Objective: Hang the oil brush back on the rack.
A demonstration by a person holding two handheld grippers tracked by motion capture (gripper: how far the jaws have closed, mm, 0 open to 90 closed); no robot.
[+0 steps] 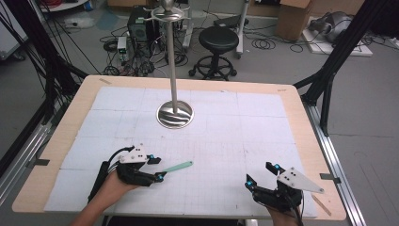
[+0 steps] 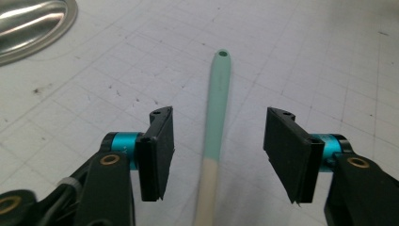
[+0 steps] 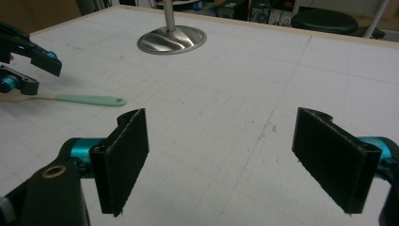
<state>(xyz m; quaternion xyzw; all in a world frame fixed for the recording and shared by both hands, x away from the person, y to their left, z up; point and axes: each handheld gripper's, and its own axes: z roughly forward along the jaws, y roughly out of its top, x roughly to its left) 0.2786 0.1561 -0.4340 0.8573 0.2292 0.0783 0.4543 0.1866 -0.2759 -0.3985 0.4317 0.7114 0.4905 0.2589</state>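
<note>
Spatula lies flat between your left gripper pads, untouched, near the stand base — its mint handle shows a hanging hole; your right gripper gapes empty, well apart.

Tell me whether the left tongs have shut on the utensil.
Not yet: the left tongs are open, pads clear of the utensil lying between them.

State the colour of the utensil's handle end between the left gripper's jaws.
Mint green handle, cream farther down; clearest in the left gripper view.

utensil on mat between left gripper jaws — stand behind
</note>
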